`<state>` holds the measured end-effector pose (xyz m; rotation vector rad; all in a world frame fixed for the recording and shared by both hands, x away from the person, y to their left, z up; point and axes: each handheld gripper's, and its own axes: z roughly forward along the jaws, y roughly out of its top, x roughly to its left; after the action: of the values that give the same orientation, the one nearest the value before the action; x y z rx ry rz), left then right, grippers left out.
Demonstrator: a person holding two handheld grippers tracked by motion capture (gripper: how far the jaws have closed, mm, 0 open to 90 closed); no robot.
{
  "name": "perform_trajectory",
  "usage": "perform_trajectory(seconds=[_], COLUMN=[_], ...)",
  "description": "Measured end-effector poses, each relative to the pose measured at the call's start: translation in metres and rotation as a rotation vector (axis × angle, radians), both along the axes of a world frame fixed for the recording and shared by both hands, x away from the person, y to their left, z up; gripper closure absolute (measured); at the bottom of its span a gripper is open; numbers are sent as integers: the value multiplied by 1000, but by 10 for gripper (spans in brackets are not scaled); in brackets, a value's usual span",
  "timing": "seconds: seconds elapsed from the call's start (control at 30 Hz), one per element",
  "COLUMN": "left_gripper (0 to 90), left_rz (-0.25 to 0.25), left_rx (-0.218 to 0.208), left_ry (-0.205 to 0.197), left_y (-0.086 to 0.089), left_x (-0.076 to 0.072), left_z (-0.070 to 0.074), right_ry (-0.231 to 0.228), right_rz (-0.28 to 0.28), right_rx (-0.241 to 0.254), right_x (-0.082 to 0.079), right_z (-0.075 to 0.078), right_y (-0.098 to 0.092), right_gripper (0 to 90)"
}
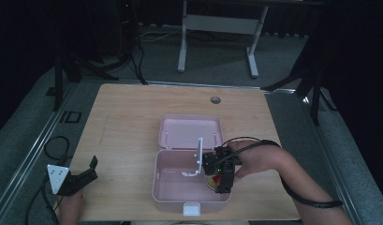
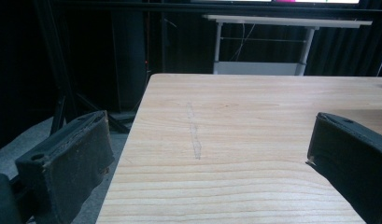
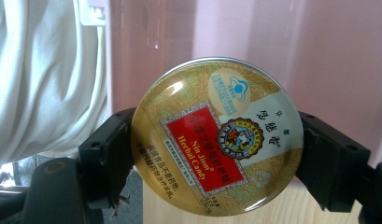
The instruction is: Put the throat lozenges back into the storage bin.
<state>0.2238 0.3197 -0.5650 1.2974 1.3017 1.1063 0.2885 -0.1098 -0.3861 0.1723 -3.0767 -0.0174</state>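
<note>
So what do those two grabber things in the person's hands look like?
Both are black, each with two chunky jaws. The left gripper has a grey three-cornered plate with small dots on it, and a black cable loops away from it over the floor. The right gripper has a black cable curving over the hand, and a small green light glows on it. The right forearm is bare, with no sleeve.

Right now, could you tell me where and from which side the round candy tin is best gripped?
By its rim, across the full width, jaws on opposite edges. The candy tin is a flat round disc with a slick domed lid, so only its sides give the pads purchase. The right gripper holds it just so, coming from above over the pink box, whose walls probably bar a sideways approach.
</note>
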Motion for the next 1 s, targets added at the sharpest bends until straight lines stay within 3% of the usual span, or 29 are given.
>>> perform_trajectory(seconds=[0.2, 0.23, 0.33, 0.73, 1.0], left_gripper=[3, 3, 3, 3, 3], left_rz=[-1, 0, 1, 2, -4], left_rx=[1, 0, 0, 3, 1], left_ry=[0, -1, 0, 8, 0], left_y=[0, 0, 0, -1, 0], left_x=[0, 0, 0, 1, 1], left_z=[0, 0, 0, 0, 0], right_ry=[14, 26, 32, 40, 43], right_rz=[12, 23, 36, 65, 83], right_rx=[7, -8, -26, -40, -91], right_x=[1, 2, 2, 6, 9], right_z=[-13, -25, -34, -57, -79], right_y=[5, 8, 9, 13, 18], right_gripper=[202, 202, 202, 202, 202])
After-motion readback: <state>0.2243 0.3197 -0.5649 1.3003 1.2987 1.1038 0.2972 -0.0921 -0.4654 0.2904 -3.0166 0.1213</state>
